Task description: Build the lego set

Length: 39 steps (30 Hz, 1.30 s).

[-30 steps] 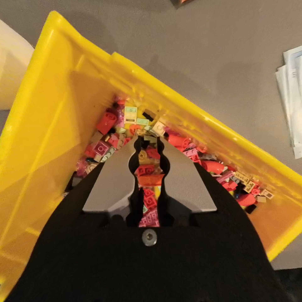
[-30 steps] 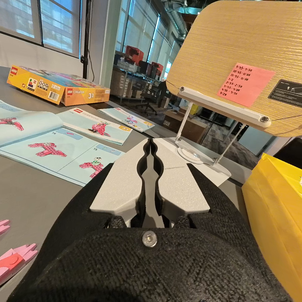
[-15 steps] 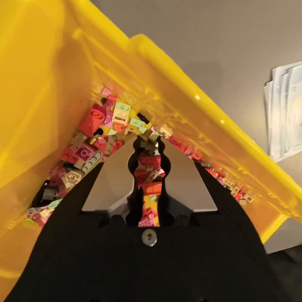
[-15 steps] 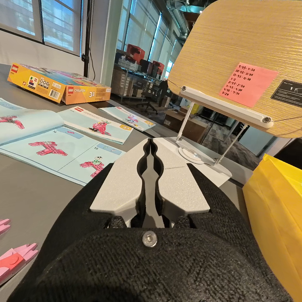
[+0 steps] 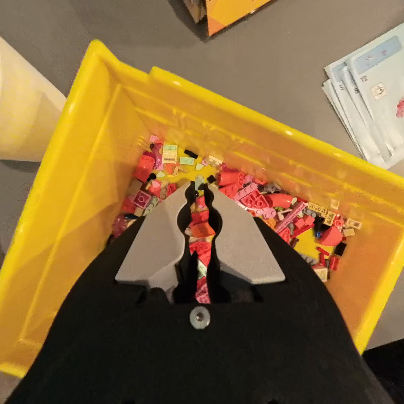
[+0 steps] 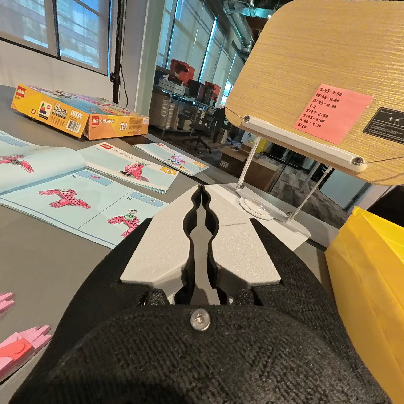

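Observation:
My left gripper (image 5: 199, 185) hangs above a yellow bin (image 5: 87, 153) that holds a heap of red, pink and tan lego pieces (image 5: 251, 201). Its tips are pinched on a small pale green piece (image 5: 199, 182), held clear above the heap. My right gripper (image 6: 201, 188) is shut and empty. It sits low over the grey table and points at a wooden stand (image 6: 317, 76). An open instruction booklet (image 6: 65, 196) lies to its left. A pink and red partial build (image 6: 19, 349) lies at the lower left edge.
An orange lego box (image 6: 76, 115) and two closed booklets (image 6: 131, 166) lie at the back of the table. The yellow bin's wall (image 6: 371, 273) stands close on the right of the right gripper. Booklets (image 5: 371, 98) lie right of the bin, and a white object (image 5: 21, 109) lies to its left. The left gripper's tips are roughly 60 centimetres from the right gripper's.
My left gripper dipped into the heap, closed its jaws further and has risen with the small pale green piece between its tips. The right gripper has barely moved.

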Tool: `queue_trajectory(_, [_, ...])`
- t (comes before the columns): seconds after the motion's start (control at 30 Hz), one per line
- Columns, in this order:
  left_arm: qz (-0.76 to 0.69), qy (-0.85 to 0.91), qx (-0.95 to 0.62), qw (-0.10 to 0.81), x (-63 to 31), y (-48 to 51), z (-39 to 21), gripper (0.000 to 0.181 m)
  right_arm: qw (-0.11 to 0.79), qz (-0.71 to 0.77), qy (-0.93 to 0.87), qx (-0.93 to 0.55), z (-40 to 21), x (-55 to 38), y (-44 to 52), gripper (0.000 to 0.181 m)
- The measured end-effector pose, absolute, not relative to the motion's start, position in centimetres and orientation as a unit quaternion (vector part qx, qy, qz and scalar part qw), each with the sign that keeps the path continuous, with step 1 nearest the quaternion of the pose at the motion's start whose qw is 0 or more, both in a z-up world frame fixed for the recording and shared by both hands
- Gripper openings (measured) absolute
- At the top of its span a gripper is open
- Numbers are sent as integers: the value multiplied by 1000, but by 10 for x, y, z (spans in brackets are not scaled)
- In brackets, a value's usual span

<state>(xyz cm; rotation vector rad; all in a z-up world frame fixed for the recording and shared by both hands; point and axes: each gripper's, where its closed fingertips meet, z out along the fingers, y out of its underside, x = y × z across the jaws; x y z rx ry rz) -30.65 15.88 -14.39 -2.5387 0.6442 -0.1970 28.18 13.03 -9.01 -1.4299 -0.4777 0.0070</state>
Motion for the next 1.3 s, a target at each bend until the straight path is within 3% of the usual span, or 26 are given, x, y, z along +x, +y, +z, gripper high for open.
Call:
queue_trajectory(0.2, [-128,380,-785,472,-238,133,-58,7,731,5,-211,-649,-89,284,130,0])
queue_trajectory(0.5, [-103,499,-570,645,-70,48,42,8,731,8,-217,-647,-90,280,131,0])
queue_trajectory(0.67, [-88,449,-451,766,27,32,54,8,740,69,-220,-631,-77,265,114,0])
queue_trajectory(0.83, [4,476,-409,778,120,46,14,8,699,343,-288,-557,-31,194,50,26])
queue_trajectory(1.03, [4,506,-386,771,170,38,-3,7,723,369,-295,-504,-1,179,23,22])
queue_trajectory(1.3, [4,515,-377,770,182,31,-10,8,700,390,-303,-516,-5,171,22,19])
